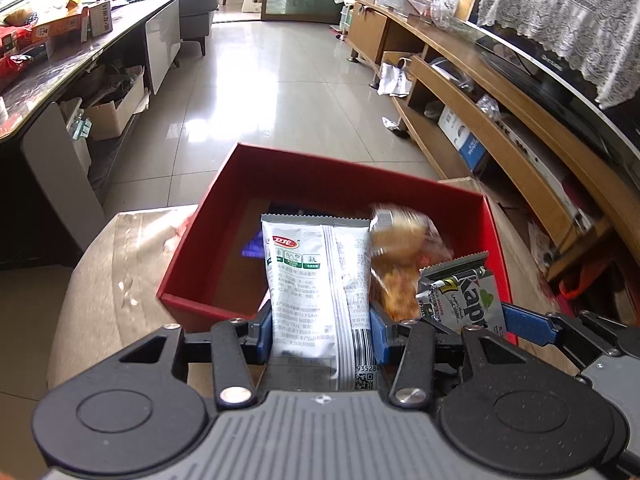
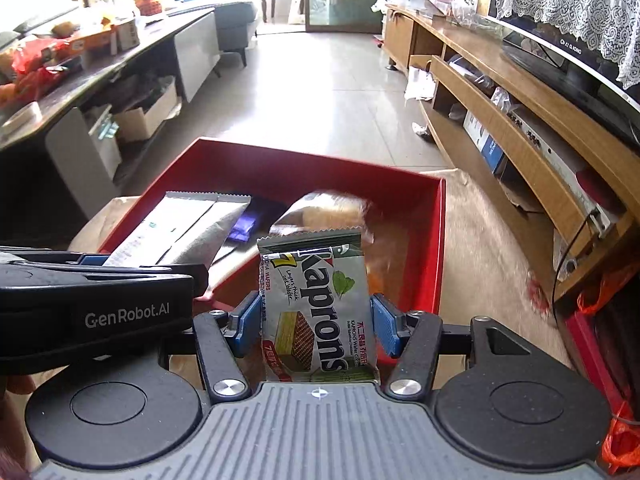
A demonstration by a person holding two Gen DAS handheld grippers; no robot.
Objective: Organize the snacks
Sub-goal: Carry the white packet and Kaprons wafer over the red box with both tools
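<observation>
Left wrist view: the left gripper (image 1: 322, 322) clamps a white sachet (image 1: 316, 288) upright at the near edge of the red box (image 1: 340, 176), while the right gripper (image 2: 316, 322) pinches a Kaprons wafer pack (image 2: 320, 304) beside it. A dark packet (image 2: 248, 224) and a blurred pastry bag (image 1: 400, 240) already lie inside; judging by this, sorting is midway, with both held snacks yet to go in.
</observation>
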